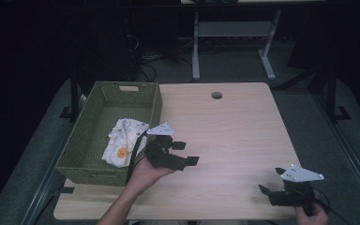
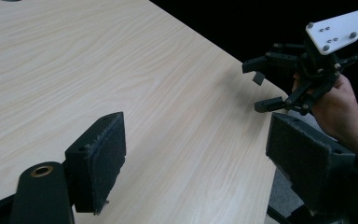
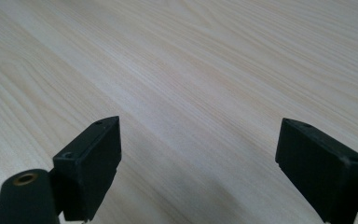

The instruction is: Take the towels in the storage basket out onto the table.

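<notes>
My left gripper [image 1: 187, 153] hovers over the wooden table [image 1: 234, 131], just right of the basket, held from below by a hand. It stands open with nothing between its padded fingers [image 2: 100, 161]. My right gripper [image 1: 271, 180] is low over the table's front right corner, open and empty, pointing left. In the left gripper view the right gripper [image 2: 257, 86] appears farther off with its grey plate [image 2: 340, 29] on top. A green woven basket [image 1: 85, 165] sits at the table's left and holds a crumpled white cloth [image 1: 122, 140] with an orange mark.
A round cable hole [image 1: 216, 95] lies near the table's far edge. Behind the table, a white desk frame [image 1: 196, 51] stands on the dark floor. In the right gripper view, bare wood [image 3: 191, 84] lies ahead of the jaws.
</notes>
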`<action>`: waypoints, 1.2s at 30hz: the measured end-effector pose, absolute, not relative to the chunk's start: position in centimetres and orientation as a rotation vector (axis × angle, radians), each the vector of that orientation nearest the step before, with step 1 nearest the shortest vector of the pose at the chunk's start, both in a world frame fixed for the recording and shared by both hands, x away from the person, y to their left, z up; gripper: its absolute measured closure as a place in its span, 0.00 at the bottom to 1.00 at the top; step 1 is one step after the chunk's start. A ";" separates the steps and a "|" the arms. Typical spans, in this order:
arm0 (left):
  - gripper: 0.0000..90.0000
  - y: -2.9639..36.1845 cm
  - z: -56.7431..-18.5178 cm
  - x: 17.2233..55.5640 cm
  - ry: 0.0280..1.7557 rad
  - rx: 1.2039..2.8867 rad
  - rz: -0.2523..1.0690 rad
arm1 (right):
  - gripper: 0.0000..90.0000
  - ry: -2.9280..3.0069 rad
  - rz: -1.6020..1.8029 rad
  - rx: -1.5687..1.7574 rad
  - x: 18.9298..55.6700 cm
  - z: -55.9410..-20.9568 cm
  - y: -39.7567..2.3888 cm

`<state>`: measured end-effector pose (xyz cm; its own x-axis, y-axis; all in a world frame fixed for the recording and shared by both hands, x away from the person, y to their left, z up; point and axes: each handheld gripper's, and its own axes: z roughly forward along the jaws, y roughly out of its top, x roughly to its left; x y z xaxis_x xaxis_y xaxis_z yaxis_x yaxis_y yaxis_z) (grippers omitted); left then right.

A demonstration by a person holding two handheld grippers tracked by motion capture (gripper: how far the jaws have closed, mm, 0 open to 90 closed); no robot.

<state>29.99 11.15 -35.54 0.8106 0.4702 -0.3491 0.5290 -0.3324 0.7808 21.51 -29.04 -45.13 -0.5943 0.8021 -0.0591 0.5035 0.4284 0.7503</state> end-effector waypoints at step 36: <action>0.23 17.0 -31.6 31.8 0.801 1.968 -0.054 | 0.15 2.271 0.988 1.112 21.6 -45.1 -29.1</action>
<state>31.78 16.98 -31.60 0.7821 0.5115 -0.3560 0.5543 -0.3098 0.7725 21.57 -29.09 -45.13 -0.5897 0.8053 -0.0620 0.5036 0.4267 0.7512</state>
